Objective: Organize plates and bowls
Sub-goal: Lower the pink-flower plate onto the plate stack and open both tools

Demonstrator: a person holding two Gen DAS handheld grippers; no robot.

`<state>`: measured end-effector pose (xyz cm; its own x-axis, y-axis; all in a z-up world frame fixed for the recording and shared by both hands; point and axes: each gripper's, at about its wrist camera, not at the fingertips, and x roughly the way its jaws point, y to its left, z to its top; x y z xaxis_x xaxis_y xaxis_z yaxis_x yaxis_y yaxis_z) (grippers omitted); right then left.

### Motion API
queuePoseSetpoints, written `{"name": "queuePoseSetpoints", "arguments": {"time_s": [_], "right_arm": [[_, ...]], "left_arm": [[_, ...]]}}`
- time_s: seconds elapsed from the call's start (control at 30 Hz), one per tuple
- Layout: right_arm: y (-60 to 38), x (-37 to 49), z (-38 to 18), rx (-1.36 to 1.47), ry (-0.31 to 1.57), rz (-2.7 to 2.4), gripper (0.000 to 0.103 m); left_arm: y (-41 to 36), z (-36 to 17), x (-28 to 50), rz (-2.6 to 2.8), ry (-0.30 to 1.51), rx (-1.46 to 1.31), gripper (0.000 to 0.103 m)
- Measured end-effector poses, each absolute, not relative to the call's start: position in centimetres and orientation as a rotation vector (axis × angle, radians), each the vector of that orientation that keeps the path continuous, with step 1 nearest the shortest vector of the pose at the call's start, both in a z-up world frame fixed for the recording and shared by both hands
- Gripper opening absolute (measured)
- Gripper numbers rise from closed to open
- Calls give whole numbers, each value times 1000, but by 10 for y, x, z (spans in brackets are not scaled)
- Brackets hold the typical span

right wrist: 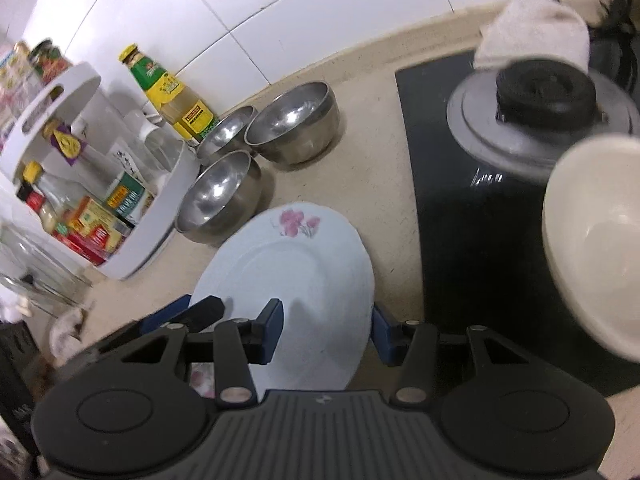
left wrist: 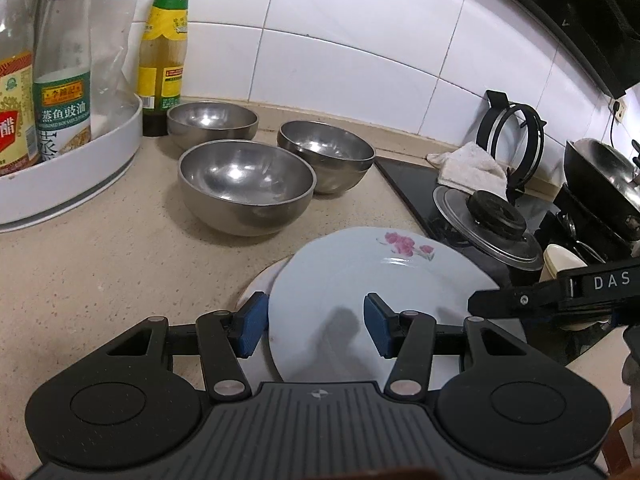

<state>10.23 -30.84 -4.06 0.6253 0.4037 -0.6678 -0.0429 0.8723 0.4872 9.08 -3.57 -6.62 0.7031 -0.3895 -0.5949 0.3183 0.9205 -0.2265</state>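
Observation:
A white plate with a pink flower (left wrist: 360, 280) lies tilted on another plate (left wrist: 256, 284) on the beige counter. My left gripper (left wrist: 314, 326) is open, its blue pads either side of the plate's near left rim, not clamping it. My right gripper (right wrist: 326, 332) is open, straddling the same plate's (right wrist: 288, 280) near right edge; its arm shows in the left wrist view (left wrist: 560, 292). Three steel bowls (left wrist: 246, 186) (left wrist: 326, 154) (left wrist: 212, 122) stand behind the plates. A cream bowl (right wrist: 596, 240) sits at the right over the black stove.
A white turntable rack (left wrist: 72, 168) with sauce bottles stands at the left, a green-labelled bottle (left wrist: 164, 48) beside it. A black stovetop (right wrist: 460, 240) at the right holds a pot lid (left wrist: 488, 228), a white cloth (left wrist: 468, 166) and a wok (left wrist: 604, 172).

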Motion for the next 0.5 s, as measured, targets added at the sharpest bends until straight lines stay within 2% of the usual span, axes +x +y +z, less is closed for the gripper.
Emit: {"name": "queuePoseSetpoints", "arguments": {"time_s": [0.17,0.27,0.4,0.5], "right_arm": [[-303,105,-38,370,842,252,46],[-293,105,-34,222,813,200,46],[-289,106,-27,127,778,169,46],[-284,108,-20,40,745,145,47]], "left_arm": [[-35,-65,91,-396,685,-103,60],[-36,-61,88,-397,664,-83,60],[-36,-51,81,-383,603,-25,64],[-32,-46,79,-374,579,-9,70]]}}
